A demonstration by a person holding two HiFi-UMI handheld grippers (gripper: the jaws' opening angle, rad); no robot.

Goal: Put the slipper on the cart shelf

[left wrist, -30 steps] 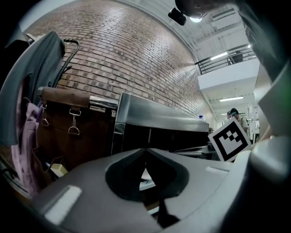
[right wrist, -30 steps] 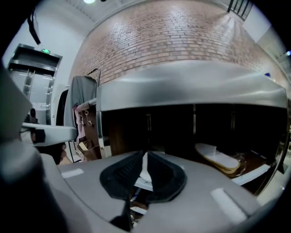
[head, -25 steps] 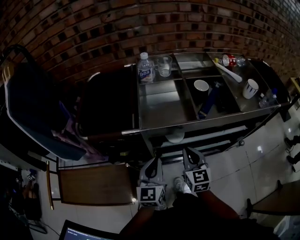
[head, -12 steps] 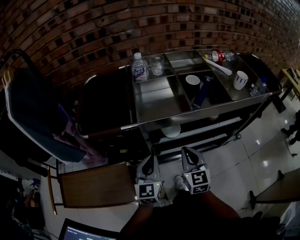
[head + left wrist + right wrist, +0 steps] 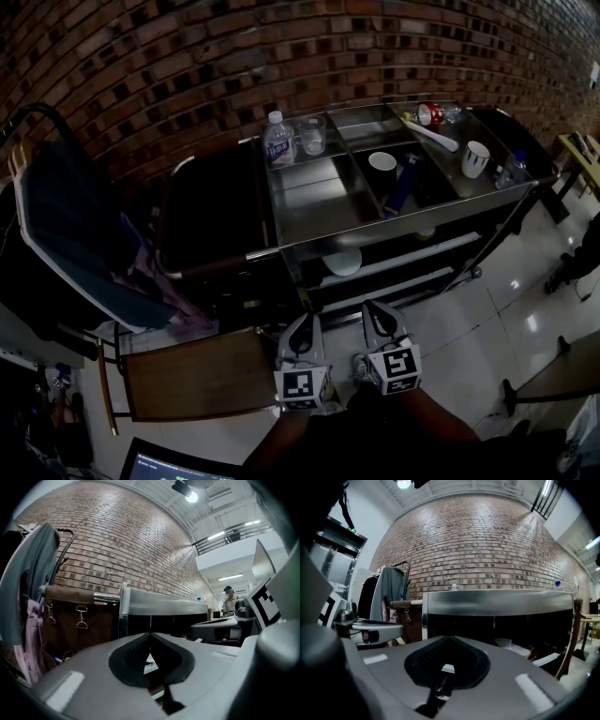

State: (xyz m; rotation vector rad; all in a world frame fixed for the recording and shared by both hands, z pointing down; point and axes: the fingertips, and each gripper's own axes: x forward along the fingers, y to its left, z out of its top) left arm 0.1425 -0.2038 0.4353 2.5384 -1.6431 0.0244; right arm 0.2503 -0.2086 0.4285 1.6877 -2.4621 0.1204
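The steel cart (image 5: 314, 211) stands against the brick wall, its top split into compartments. A pale rounded thing (image 5: 342, 262) lies on its lower shelf, also seen in the right gripper view (image 5: 512, 644); I cannot tell whether it is the slipper. My left gripper (image 5: 306, 322) and right gripper (image 5: 374, 308) hang side by side low before the cart, over the floor, both pointing at it. Each is shut with nothing held: the left gripper (image 5: 150, 634) and the right gripper (image 5: 449, 638) each have jaw tips that meet. A white shoe (image 5: 361, 367) on the person's foot shows between them.
On the cart top stand a water bottle (image 5: 277, 139), a glass (image 5: 312, 134), two mugs (image 5: 382, 169) (image 5: 477, 157) and a red-labelled bottle (image 5: 433, 113). A dark bag (image 5: 211, 220) hangs on its left end. A chair with garments (image 5: 66, 234) and a wooden stool (image 5: 192, 373) stand at the left.
The head view has shifted slightly, so the cart sits a little higher and further left. Both grippers stay shut and side by side in front of the cart.
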